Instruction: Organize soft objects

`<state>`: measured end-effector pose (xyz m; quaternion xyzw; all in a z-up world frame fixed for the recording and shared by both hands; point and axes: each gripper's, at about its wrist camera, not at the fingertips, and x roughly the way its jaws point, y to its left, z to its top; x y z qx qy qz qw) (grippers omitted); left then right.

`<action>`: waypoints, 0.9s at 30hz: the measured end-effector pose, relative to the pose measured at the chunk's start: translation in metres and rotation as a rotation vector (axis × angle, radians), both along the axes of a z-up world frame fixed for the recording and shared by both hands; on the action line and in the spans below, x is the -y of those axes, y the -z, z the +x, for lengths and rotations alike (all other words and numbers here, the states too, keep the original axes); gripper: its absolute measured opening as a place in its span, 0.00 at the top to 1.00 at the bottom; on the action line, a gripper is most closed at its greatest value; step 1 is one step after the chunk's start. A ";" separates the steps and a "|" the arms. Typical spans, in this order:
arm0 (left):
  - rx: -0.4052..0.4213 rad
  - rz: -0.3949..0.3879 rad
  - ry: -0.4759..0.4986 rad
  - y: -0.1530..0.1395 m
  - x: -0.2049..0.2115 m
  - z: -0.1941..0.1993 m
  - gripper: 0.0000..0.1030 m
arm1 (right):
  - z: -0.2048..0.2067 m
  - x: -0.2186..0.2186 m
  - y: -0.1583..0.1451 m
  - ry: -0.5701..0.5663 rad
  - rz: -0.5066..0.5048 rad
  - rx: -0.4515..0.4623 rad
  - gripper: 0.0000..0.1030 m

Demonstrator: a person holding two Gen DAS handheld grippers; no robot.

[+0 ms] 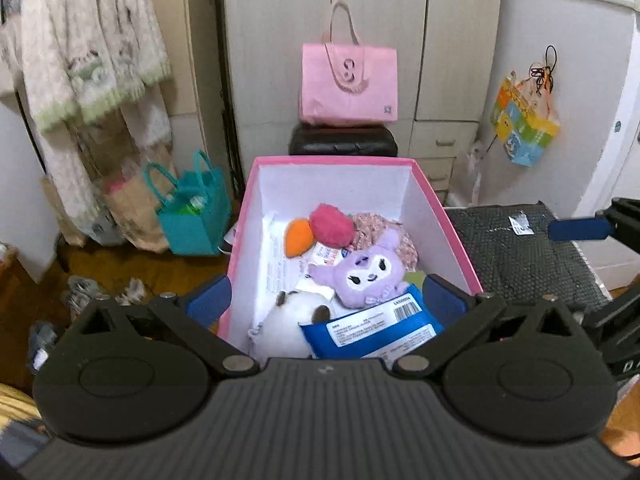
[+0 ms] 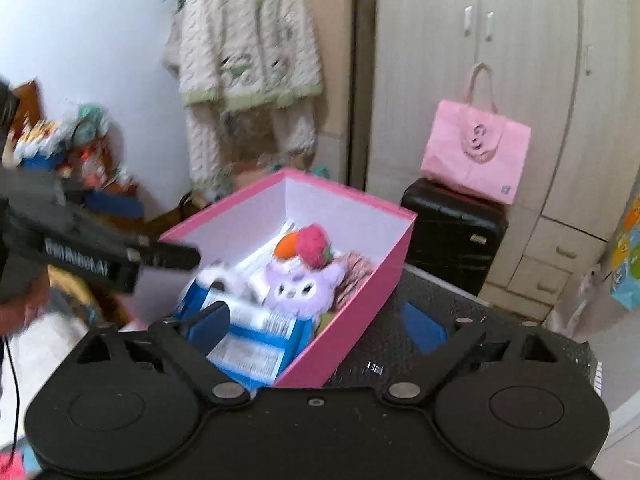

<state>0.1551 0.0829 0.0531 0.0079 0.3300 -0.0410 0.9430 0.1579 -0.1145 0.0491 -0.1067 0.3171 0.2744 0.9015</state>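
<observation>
A pink box [image 1: 332,159] with a white inside stands in the middle of the left wrist view. In it lie a purple plush [image 1: 366,276], a pink and orange plush [image 1: 320,228], a white plush [image 1: 286,326], a blue packet [image 1: 376,330] and floral fabric [image 1: 386,228]. My left gripper [image 1: 327,299] hangs open above the box's near end, holding nothing. My right gripper [image 2: 316,324] is open and empty too, straddling the near right wall of the box [image 2: 360,300]. The purple plush [image 2: 302,288] appears blurred in the right wrist view.
A black textured mat [image 1: 520,256] lies right of the box. Behind stand a black suitcase [image 1: 343,140] with a pink tote [image 1: 349,80] on it and a wardrobe [image 1: 280,40]. A teal bag [image 1: 192,216] and paper bags sit on the floor at left, under hanging clothes [image 1: 92,60].
</observation>
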 end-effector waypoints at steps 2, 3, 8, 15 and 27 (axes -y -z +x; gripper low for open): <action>0.070 0.070 -0.021 -0.006 0.006 -0.016 0.00 | -0.003 0.001 0.001 0.006 -0.041 -0.028 0.07; 0.101 0.106 -0.031 -0.009 0.009 -0.024 0.00 | -0.004 0.001 0.002 0.032 -0.068 -0.043 0.07; 0.142 0.113 -0.030 -0.020 0.013 -0.052 0.00 | -0.023 0.009 0.002 0.128 -0.170 -0.005 0.07; 0.139 0.057 -0.027 -0.020 0.018 -0.082 0.00 | -0.063 0.041 -0.006 0.227 -0.019 0.058 0.07; 0.209 -0.015 0.030 -0.011 0.039 -0.132 0.00 | -0.126 0.044 -0.020 0.361 0.021 0.200 0.07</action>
